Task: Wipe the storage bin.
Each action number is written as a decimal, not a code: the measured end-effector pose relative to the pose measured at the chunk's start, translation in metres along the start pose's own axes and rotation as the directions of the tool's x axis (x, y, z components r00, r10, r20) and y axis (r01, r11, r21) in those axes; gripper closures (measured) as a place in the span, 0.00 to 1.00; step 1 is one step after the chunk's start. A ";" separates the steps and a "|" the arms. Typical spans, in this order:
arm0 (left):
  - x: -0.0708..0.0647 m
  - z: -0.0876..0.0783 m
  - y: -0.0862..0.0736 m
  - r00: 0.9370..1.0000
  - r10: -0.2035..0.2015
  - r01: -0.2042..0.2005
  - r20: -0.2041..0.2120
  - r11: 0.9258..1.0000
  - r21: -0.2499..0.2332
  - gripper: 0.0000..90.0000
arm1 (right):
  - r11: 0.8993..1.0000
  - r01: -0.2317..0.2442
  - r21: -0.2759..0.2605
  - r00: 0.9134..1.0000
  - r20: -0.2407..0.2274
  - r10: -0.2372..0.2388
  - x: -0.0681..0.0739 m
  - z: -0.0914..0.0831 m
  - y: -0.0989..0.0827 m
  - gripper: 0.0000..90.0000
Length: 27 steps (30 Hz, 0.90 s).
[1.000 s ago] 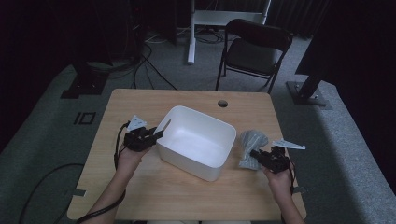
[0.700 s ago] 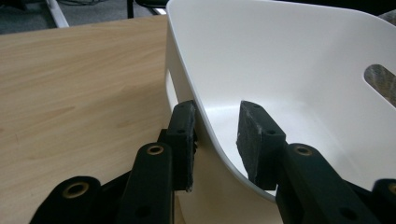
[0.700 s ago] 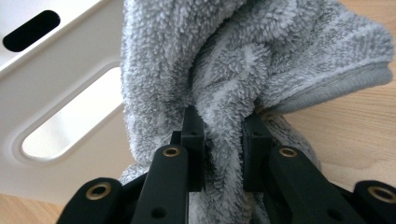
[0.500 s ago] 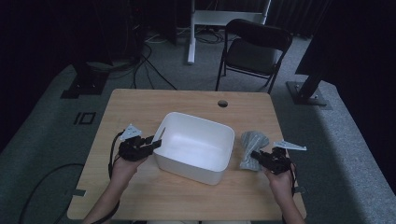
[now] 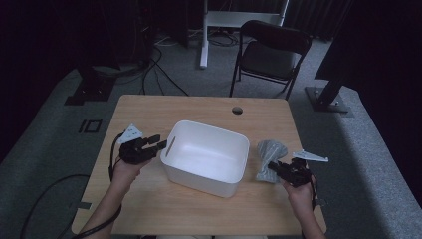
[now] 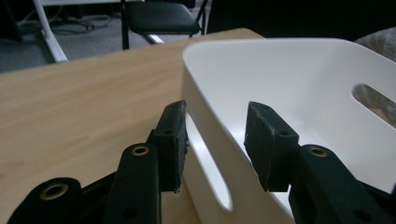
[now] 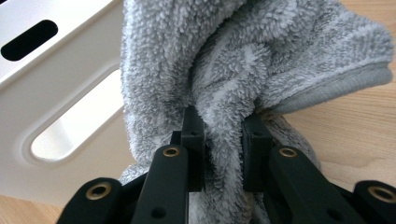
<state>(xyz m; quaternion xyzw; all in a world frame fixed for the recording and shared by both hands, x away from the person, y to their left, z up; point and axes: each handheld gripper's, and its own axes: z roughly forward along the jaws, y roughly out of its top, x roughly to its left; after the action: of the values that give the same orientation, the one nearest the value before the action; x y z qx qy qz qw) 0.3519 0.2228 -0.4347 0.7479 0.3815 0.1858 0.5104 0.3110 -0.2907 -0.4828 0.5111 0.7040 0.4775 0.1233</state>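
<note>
1. From the high view, the whole layout is given: a white tub is seen in the middle of the wooden table, with the left gripper at its left end wall and the right gripper just beyond its right end wall.
2. A grey fleecy towel is seen bunched on the table between the tub's right end and the right gripper; its long axis runs from the far side of the table toward the person, the near end lying at the gripper.
3. In the right gripper view, detail is added: the towel is pinched between the two black jaws of the right gripper, a fold being squeezed in the narrow gap while the rest rises above and spills over them.
4. In that same view, the tub's end wall with two slot handles is seen right beside the towel.
5. In the left gripper view, the jaws of the left gripper are shown spread and straddling the tub's end wall, one jaw outside and one inside; they have just been opening, and no pressing on the wall can be made out.
6. The tub's long axis is seen running left to right across the table, slightly skewed, its open side upward.
</note>
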 end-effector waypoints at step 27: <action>0.027 0.076 0.048 0.985 0.131 -0.134 0.112 0.991 0.017 0.63 | 1.000 -0.016 -0.008 1.000 -0.003 0.016 -0.008 -0.007 -0.008 0.84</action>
<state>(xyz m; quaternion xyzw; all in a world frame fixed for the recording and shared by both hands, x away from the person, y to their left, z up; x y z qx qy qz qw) 0.4385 0.1867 -0.4252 0.7868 0.3045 0.1731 0.5081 0.3051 -0.3017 -0.4885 0.5157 0.6981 0.4819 0.1204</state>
